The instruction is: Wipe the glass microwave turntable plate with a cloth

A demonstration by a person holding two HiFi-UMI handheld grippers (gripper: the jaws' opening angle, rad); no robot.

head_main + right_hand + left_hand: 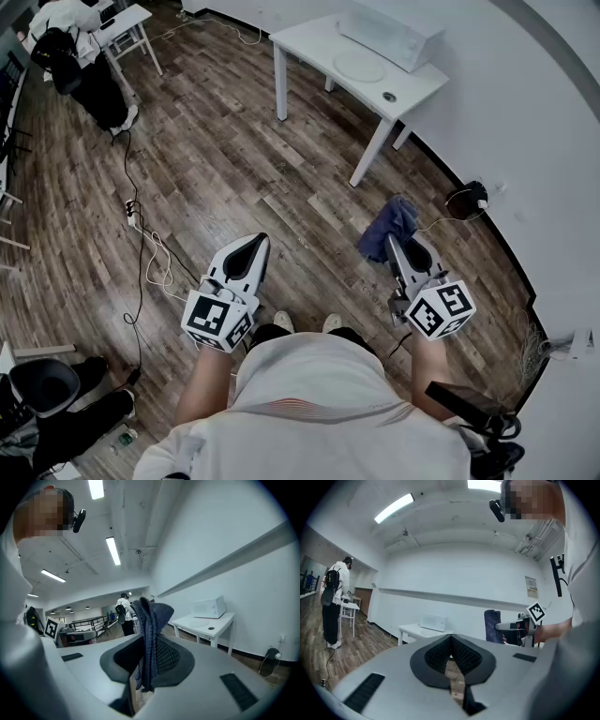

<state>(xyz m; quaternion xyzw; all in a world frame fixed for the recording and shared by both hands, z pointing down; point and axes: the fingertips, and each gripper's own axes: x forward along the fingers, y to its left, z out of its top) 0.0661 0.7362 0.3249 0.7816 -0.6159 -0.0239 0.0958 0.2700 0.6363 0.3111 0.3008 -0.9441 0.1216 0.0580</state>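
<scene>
The glass turntable plate (360, 66) lies on a white table (319, 49) at the far side of the room, next to a white microwave (391, 34). In the right gripper view the plate (205, 623) shows on the same table. My right gripper (397, 242) is shut on a blue cloth (388, 227), which stands up between the jaws (151, 634). My left gripper (251, 247) is shut with nothing in it (451, 656). Both grippers are held low, over the wooden floor, well away from the table.
A small dark round object (389, 97) sits near the table's front corner. Cables and a power strip (132, 210) trail over the floor at left. Another person (332, 604) stands by a white table (127, 28) at far left. A white wall (544, 169) curves along the right.
</scene>
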